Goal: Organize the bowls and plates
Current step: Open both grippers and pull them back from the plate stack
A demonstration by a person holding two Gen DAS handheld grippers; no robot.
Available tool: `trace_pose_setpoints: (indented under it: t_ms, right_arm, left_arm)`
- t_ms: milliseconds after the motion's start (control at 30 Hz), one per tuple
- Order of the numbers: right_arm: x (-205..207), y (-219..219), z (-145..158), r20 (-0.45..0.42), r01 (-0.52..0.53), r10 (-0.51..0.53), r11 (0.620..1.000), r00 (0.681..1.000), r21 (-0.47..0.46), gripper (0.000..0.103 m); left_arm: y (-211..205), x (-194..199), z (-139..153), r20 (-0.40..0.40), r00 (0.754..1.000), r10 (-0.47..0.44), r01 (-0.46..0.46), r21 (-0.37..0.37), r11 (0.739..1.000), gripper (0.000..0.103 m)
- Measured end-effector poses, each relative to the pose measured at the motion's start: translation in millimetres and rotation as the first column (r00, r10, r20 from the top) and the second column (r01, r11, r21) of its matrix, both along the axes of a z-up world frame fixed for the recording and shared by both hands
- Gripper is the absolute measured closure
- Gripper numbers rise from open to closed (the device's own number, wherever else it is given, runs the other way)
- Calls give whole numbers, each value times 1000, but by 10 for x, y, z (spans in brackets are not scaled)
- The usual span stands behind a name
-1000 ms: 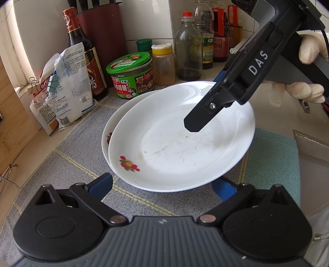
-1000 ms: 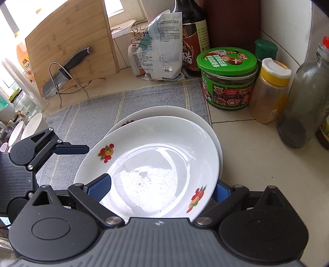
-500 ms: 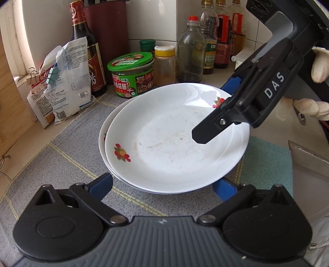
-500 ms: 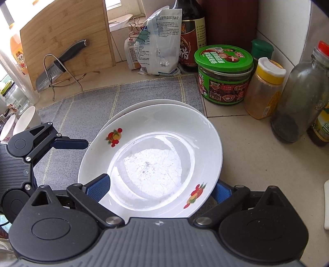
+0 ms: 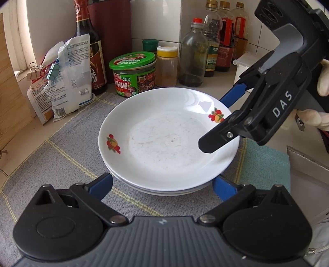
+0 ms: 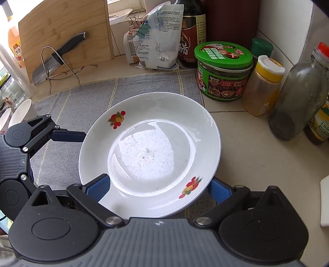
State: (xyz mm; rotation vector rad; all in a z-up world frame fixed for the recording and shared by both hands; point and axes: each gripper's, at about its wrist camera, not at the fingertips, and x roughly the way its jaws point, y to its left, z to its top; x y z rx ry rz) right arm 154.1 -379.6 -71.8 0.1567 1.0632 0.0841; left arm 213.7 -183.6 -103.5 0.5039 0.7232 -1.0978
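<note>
Top plate (image 5: pixel 164 143) had settled squarely onto the lower plate (image 5: pixel 164 192); left gripper (image 5: pixel 162 184) and right gripper (image 6: pixel 158 184) fingers gaped wide, holding nothing.

A: Plain daylight, coming from the window (image 6: pixel 121 10) at the back left; it is blown out to white there.

B: And glare?

A: A wide bright sheen in the well of the top plate (image 6: pixel 148 152) in the right view. Shadows are soft.

B: Sharpness?

A: Both views are crisp in the middle. The fisheye bends the wall tiles (image 5: pixel 257 30), and the corners go black.
</note>
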Motion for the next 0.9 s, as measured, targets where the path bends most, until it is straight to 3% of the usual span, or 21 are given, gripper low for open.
trace_pose_setpoints:
  t_ms: [267,433,600,900]
  right_arm:
    - [-13,22,22,15,5,-4,999,1000,-44,1]
    - [-73,146,153,112,-27,47,984,993,-176,0]
    - [-108,248,248,174,-42,82,974,981,-225,0]
    - [-219,347,289,219,-60,106,976,970,-207,0]
  left_arm:
    - [-4,-21,-13,5,1000,-10,10,6,1000,1]
    - [59,-33,34,-11,1000,17,-17,-33,999,1]
    - [122,-59,127,-2,998,64,-64,-71,995,1]
    - [353,-108,227,-23,981,190,-192,-119,974,1]
